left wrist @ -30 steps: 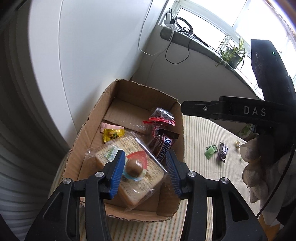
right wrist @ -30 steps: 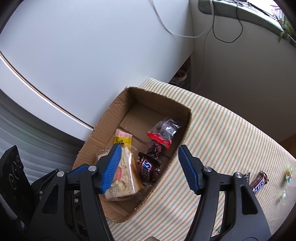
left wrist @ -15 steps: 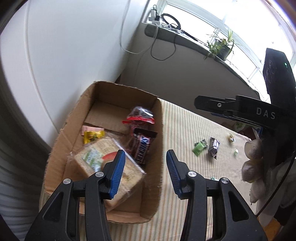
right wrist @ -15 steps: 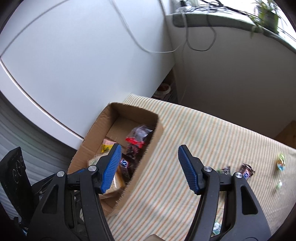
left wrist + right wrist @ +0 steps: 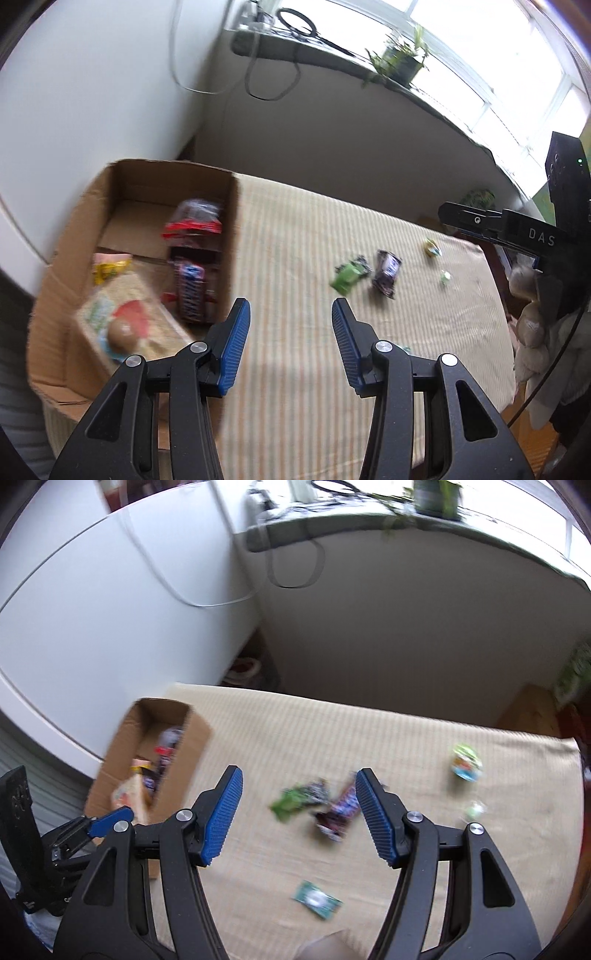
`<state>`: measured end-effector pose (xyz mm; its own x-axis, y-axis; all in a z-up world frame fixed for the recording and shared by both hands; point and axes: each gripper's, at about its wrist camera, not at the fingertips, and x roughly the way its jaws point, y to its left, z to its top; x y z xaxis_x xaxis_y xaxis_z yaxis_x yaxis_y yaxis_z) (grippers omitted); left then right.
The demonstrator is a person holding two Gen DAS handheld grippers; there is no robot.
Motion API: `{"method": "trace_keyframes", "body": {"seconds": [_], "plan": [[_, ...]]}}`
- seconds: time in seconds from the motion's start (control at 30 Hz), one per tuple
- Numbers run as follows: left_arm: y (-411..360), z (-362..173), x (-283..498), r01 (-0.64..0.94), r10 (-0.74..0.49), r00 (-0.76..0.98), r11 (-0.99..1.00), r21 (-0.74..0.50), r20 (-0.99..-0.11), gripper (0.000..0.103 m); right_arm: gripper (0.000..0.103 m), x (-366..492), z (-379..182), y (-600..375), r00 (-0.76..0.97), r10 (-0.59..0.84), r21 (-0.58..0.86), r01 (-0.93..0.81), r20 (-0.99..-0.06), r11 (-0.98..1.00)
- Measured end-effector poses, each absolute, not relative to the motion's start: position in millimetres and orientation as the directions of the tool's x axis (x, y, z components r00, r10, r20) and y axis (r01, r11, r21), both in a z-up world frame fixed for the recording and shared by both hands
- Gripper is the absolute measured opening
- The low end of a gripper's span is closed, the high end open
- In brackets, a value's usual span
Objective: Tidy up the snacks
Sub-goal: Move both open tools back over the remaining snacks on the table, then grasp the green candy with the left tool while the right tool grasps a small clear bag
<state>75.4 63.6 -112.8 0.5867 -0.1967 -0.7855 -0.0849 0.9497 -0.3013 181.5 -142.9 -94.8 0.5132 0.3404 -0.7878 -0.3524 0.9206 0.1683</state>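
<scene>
A cardboard box [image 5: 229, 206] [image 5: 195, 734] stands at the left of the striped tablecloth [image 5: 303, 236] and holds a big wrapped cracker pack [image 5: 125, 325], a Snickers bar [image 5: 190, 291], a red-topped bag [image 5: 195, 221] and a yellow candy [image 5: 109, 267]. Loose on the cloth lie a green packet [image 5: 347, 277] [image 5: 291, 799], a dark chocolate bar [image 5: 386, 271] [image 5: 341, 810], a small cup-shaped snack [image 5: 465, 762] and a flat green sachet [image 5: 316, 899]. My left gripper [image 5: 290, 325] is open over bare cloth right of the box. My right gripper [image 5: 299, 790] is open above the green packet and dark bar.
A white appliance and a wall stand behind the table, with cables and a plant [image 5: 400, 62] on the window sill. The cloth's right edge [image 5: 498, 295] drops off beside pale fabric. A tiny wrapped candy [image 5: 474, 808] lies near that edge.
Both grippers have swung rightwards away from the box, out over the open cloth. The loose snacks now sit near the middle of each view. The jaws look unchanged.
</scene>
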Motion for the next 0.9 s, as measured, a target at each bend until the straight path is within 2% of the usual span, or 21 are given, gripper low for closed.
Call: {"method": "trace_keyframes", "body": {"seconds": [0.53,0.9], "plan": [[-6,-148,126,0.033,-0.258,0.512,0.959,-0.281,-0.819,0.045,0.066,174,-150,-289,0.459,0.209,0.143,-0.175,-0.864,0.974],[-14,-177,146,0.02,-0.22,0.477,0.971,-0.24,-0.851,0.045,0.066,213,-187,-299,0.421,0.158,0.096,-0.163,-0.893,0.982]]}}
